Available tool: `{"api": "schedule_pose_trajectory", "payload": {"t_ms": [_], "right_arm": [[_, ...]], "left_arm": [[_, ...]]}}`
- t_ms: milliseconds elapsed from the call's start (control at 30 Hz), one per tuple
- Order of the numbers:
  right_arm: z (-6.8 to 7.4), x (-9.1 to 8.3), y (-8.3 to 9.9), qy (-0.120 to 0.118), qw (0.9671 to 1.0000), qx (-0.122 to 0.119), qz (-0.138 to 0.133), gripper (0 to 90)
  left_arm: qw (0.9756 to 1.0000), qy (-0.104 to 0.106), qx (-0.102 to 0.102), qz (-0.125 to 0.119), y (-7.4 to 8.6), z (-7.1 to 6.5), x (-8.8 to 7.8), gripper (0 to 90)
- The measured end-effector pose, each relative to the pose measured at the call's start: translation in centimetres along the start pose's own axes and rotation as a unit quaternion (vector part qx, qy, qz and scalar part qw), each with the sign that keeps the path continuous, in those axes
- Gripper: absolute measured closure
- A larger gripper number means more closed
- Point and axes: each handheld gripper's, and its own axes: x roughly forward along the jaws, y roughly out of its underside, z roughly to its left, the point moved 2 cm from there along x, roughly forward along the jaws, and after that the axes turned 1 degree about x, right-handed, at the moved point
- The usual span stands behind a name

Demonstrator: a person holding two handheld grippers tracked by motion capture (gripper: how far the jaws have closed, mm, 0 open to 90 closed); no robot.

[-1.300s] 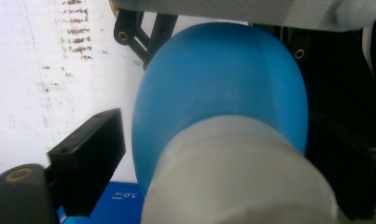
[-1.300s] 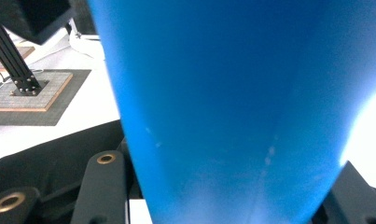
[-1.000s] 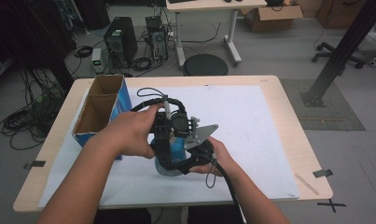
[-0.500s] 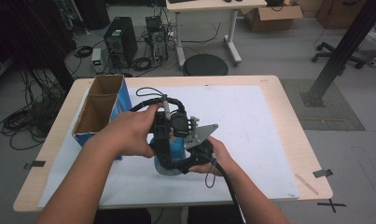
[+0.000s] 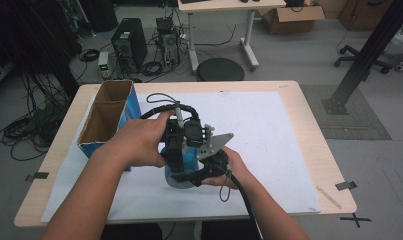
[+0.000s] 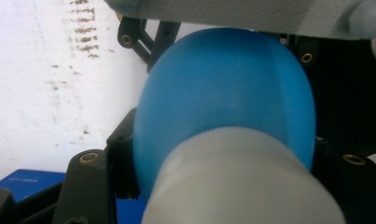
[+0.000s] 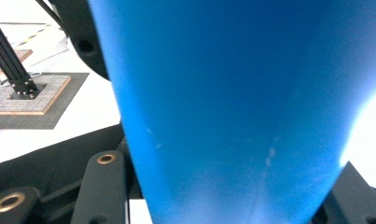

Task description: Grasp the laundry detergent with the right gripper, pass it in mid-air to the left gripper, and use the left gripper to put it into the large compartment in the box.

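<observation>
A blue plastic bottle (image 5: 185, 161) with a white ribbed cap (image 6: 241, 186) stands on the white sheet near the table's front. My left gripper (image 5: 176, 150) reaches down over its top. Its jaws have just been closing, with the cap between them, and they now press on the cap. In the left gripper view the bottle (image 6: 223, 93) bulges close to the camera, with my left gripper (image 6: 223, 182) around the cap. My right gripper (image 5: 190, 175) comes in low from the right and is shut on the bottle's body. In the right gripper view the bottle (image 7: 232, 102) sits between the jaws of my right gripper (image 7: 223, 200).
An open cardboard box with blue sides (image 5: 106, 120) and two compartments stands at the table's left. A white sheet (image 5: 269, 130) covers most of the wooden table (image 5: 319, 145). Computers, cables and a stool sit on the floor beyond the far edge.
</observation>
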Motion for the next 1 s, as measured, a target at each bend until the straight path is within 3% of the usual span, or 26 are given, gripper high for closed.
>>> {"api": "schedule_pose_trajectory", "payload": {"t_ms": [333,767,900,1000], "right_arm": [[-0.1,-0.1,-0.1,0.006,1.0,-0.003,-0.004,45.6],[0.0,-0.4,-0.3,0.003,0.9999,-0.013,-0.008,43.3],[0.1,-0.3,-0.3,0.015,0.9997,-0.018,0.001,30.2],[0.0,-0.4,-0.1,0.015,0.9999,-0.002,-0.006,24.1]], "left_arm": [[0.9998,-0.015,0.008,-0.002,-0.1,-0.2,-0.2,38.2],[0.9997,-0.017,0.008,0.014,-0.6,-0.6,-0.6,38.6],[0.9996,-0.021,0.007,0.018,-0.7,-0.5,-0.8,38.5],[0.9996,-0.019,0.007,0.018,-0.6,-0.5,-1.0,38.5]]}}
